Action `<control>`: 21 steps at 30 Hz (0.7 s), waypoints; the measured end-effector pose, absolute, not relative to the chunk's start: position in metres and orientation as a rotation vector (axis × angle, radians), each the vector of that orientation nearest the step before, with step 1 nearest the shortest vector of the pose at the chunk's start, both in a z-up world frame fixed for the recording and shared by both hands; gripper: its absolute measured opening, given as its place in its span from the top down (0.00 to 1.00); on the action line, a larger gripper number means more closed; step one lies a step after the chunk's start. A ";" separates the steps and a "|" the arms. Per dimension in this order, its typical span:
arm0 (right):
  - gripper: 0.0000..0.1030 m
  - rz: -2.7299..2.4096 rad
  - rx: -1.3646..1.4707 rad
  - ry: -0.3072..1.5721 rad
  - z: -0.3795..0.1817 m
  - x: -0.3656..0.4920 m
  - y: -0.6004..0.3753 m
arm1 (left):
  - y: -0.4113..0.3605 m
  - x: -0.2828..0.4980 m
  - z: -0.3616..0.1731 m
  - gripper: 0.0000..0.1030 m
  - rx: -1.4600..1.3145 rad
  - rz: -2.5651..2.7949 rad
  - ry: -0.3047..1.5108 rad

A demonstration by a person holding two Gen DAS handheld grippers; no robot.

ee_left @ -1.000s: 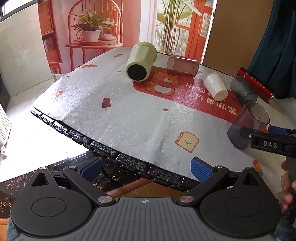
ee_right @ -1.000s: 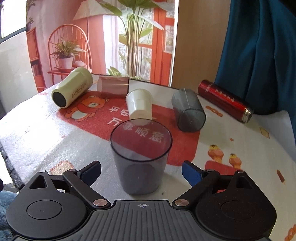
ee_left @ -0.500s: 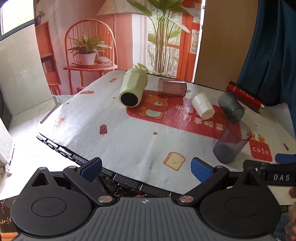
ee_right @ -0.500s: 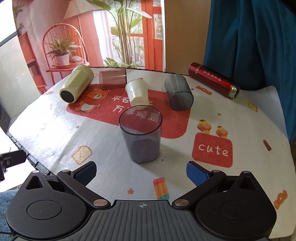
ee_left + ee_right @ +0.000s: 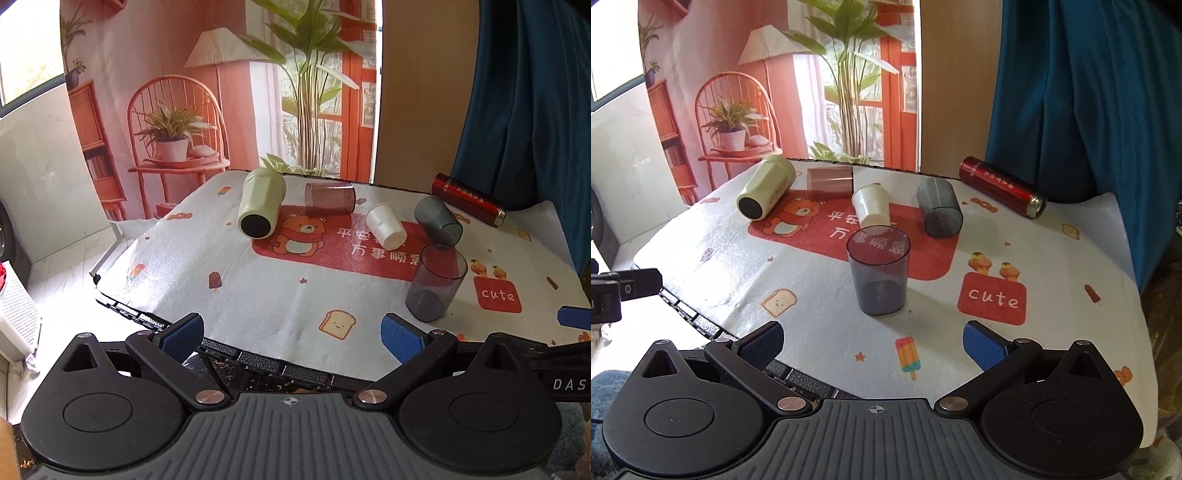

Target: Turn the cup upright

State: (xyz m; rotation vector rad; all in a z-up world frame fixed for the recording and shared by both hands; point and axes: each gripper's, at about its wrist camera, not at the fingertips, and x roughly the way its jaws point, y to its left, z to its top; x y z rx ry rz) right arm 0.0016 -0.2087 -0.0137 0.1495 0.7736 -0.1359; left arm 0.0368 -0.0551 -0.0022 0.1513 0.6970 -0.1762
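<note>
A smoky clear plastic cup [image 5: 879, 273] stands upright on the printed table mat, mouth up; it also shows in the left wrist view [image 5: 434, 282]. My right gripper [image 5: 873, 341] is open and empty, a short way back from the cup at the mat's near edge. My left gripper [image 5: 291, 332] is open and empty, over the table's front left edge. Other cups lie on their sides behind: a white cup [image 5: 872, 205], a dark grey cup [image 5: 940, 212], a brownish clear cup [image 5: 829, 181] and a pale green tumbler [image 5: 766, 192].
A red metal bottle [image 5: 1001, 186] lies at the back right near a blue curtain [image 5: 1089, 92]. The table's black edge [image 5: 258, 360] runs just in front of my left gripper. A printed backdrop stands behind the table.
Both grippers have pulled back and up from the table. The smoky cup, close between the right fingers a second ago, now stands alone farther off.
</note>
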 end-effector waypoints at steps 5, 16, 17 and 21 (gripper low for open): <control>0.00 -0.168 0.141 0.741 -0.009 -0.014 -0.208 | -0.057 0.024 -0.002 0.00 0.167 -0.171 0.671; 0.00 -0.190 0.112 0.733 -0.019 -0.018 -0.203 | -0.053 0.022 -0.009 0.00 0.187 -0.152 0.666; 0.00 -0.188 0.116 0.736 -0.020 -0.017 -0.203 | -0.052 0.022 -0.011 0.00 0.187 -0.150 0.671; 0.00 -0.186 0.122 0.746 -0.025 -0.014 -0.204 | -0.050 0.024 -0.015 0.00 0.179 -0.146 0.695</control>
